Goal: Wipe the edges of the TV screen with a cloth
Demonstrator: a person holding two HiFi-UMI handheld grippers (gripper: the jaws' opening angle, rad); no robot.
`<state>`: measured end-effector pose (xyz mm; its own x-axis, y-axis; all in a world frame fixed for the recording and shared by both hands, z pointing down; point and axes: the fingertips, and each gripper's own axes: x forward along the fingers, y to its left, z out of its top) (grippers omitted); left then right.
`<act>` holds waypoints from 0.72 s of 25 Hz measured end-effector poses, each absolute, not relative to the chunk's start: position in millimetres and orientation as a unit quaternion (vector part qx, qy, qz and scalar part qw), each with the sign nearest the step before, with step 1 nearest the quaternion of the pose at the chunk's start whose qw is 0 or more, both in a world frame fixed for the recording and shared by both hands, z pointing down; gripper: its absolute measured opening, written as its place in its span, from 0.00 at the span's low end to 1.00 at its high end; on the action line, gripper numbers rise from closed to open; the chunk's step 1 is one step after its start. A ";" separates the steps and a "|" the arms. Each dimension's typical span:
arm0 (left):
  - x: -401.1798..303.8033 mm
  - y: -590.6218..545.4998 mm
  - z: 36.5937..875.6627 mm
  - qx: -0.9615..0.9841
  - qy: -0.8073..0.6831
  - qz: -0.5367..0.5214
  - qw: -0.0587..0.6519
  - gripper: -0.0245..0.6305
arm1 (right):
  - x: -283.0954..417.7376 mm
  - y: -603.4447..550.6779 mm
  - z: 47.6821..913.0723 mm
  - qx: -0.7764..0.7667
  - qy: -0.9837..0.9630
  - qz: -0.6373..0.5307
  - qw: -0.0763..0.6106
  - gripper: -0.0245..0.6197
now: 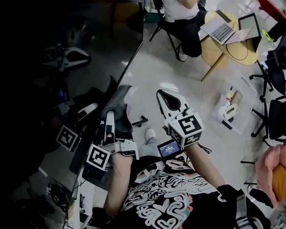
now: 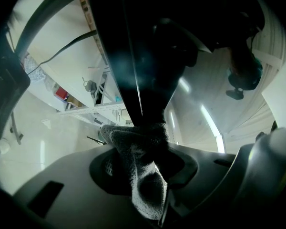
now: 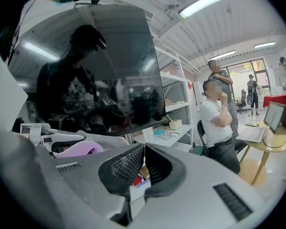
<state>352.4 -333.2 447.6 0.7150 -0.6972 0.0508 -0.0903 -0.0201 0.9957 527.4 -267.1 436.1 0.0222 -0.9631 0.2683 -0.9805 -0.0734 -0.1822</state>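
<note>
One broad dark TV screen (image 1: 33, 80) stands at your left. Your right gripper (image 3: 144, 162) hangs clear of it, jaws closed to a thin slit, gripping nothing. Your left gripper (image 1: 112, 120) is clamped on the grey cloth (image 2: 145, 175), which is bunched against the screen's edge.

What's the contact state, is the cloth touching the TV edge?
Touching. The left gripper view shows the cloth folded around the TV edge, pressed against it with no gap visible.
</note>
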 end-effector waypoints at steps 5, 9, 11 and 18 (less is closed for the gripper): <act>368.8 -340.4 446.5 0.675 -0.287 -0.236 0.638 0.26 | 538.0 -280.8 430.4 0.717 -0.679 0.157 0.022 0.08; 384.7 -344.0 446.7 0.670 -0.284 -0.238 0.643 0.26 | 550.7 -286.7 425.9 0.716 -0.681 0.149 0.019 0.08; 391.3 -344.3 446.5 0.668 -0.284 -0.237 0.645 0.26 | 554.4 -289.8 421.2 0.714 -0.684 0.145 0.018 0.08; 413.2 -351.3 439.2 0.665 -0.284 -0.226 0.653 0.26 | 575.5 -305.9 411.1 0.707 -0.692 0.145 0.010 0.08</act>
